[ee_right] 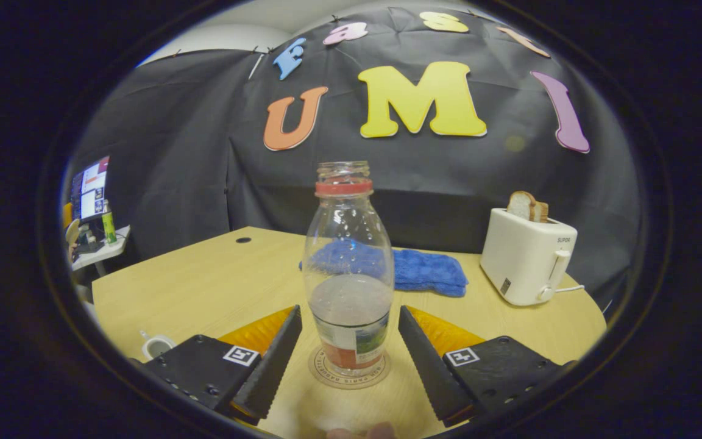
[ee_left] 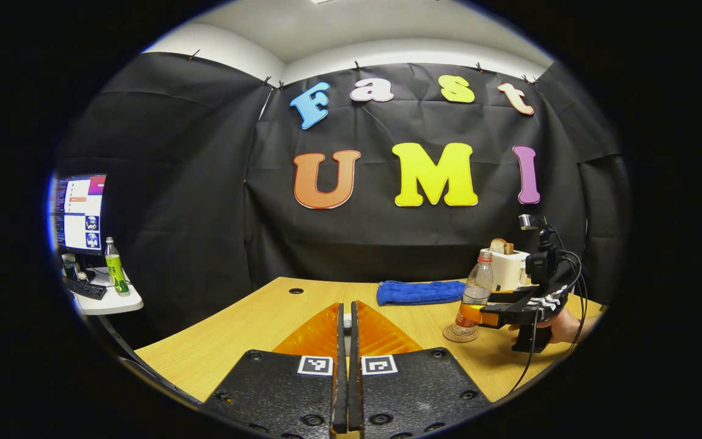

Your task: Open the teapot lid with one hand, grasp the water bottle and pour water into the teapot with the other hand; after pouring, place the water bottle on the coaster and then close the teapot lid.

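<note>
Bottle [ee_right: 348, 268] uncapped, part-full, upright on coaster [ee_right: 349, 375].

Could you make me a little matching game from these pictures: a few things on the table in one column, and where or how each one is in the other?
Things:
1. bottle
2. bread
3. cloth
4. left tongs

Places or states:
A. lying flat on the table
B. closed
C. standing on the coaster
D. in the toaster

Pairs: 1-C, 2-D, 3-A, 4-B
</note>
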Tool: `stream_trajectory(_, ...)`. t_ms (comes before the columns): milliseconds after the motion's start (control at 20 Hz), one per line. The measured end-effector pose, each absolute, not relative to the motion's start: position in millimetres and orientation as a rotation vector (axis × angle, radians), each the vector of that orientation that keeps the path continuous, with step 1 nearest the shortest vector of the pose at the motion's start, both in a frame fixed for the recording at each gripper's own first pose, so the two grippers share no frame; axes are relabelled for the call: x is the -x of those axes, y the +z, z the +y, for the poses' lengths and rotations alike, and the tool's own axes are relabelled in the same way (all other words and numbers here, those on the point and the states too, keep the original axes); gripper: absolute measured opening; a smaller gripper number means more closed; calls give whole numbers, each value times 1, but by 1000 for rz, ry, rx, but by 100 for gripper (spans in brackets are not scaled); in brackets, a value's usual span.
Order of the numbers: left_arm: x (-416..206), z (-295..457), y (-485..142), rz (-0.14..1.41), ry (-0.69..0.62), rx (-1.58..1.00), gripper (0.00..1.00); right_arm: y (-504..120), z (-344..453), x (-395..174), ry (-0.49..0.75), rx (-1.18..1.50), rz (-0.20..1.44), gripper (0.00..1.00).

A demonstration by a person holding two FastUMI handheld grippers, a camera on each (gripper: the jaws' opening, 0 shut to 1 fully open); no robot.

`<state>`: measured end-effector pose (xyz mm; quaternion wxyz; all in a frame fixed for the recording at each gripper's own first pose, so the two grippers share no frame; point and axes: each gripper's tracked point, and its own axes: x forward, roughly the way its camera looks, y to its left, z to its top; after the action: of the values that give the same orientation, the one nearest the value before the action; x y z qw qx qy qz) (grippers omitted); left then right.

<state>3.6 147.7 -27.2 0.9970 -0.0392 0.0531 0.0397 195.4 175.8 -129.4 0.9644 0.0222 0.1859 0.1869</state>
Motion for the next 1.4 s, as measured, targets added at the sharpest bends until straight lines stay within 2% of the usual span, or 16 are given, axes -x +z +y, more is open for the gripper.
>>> stream_trajectory(500, -10, 109, -21, 44, 45, 128, 4, -115, 133, -111, 365, -45, 350, 94)
stream_trajectory(650, -18, 94, -45, 72, 31, 141, 4, -107, 106, -88, 323, -66, 311, 94)
stream_trajectory(800, -28, 80, -62, 97, 12, 200, 6, -127, 94, -69, 310, -127, 350, 94)
stream_trajectory(1150, -47, 48, -99, 172, -34, 180, 6, -136, 41, -54, 204, -161, 344, 96)
stream_trajectory(1400, -56, 32, -122, 212, -49, 145, 6, -127, 30, -51, 181, -104, 294, 96)
